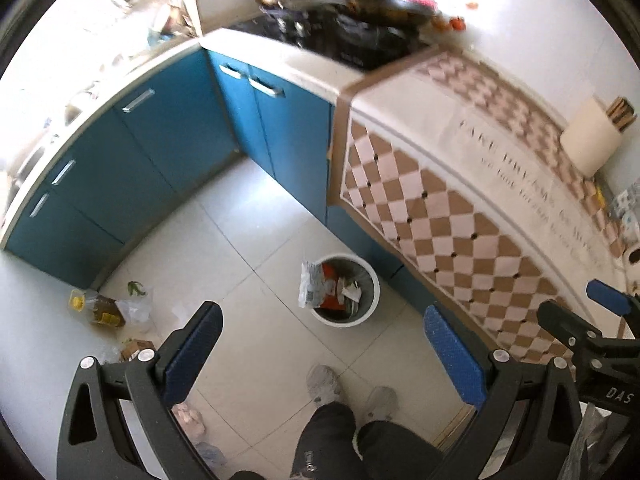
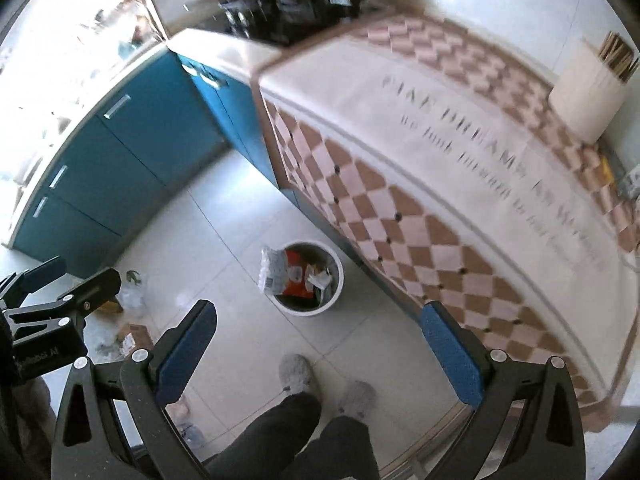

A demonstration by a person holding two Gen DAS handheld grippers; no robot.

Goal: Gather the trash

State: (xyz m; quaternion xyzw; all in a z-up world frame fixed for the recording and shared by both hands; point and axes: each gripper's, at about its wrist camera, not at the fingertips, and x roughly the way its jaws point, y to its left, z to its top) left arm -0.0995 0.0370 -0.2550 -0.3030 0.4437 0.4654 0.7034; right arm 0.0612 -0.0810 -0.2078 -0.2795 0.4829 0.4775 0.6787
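Both grippers hung high above the pale tiled floor [image 1: 248, 240], each with its blue-padded jaws spread wide and nothing between them: the left gripper [image 1: 320, 352] and the right gripper [image 2: 316, 348] were empty.

The round white plastic waste bin [image 1: 370, 300] stood on the floor just beside the foot of the counter draped in a brown-and-white chequered cloth [image 1: 432, 216]. It looked nearly full, with a crinkled white-and-silver wrapper [image 1: 310, 284] leaning over its rim and an orange packet [image 1: 332, 280] beside it inside.

More litter lay near the corner of the blue cabinets [image 1: 120, 184]: a yellowish plastic bottle [image 1: 100, 310], a clear plastic bag [image 1: 138, 308] touching it, and a small brown cardboard box [image 1: 136, 348].

The likeliest failure seemed to be an overflow: pressing more into the crowded bin could tip the leaning wrapper out. The thin bag would probably crumple and slip from the pads. Both views were blurred, and the person's grey slippers [image 1: 324, 384] stood close, so a hurried descent risked a misjudged grasp.
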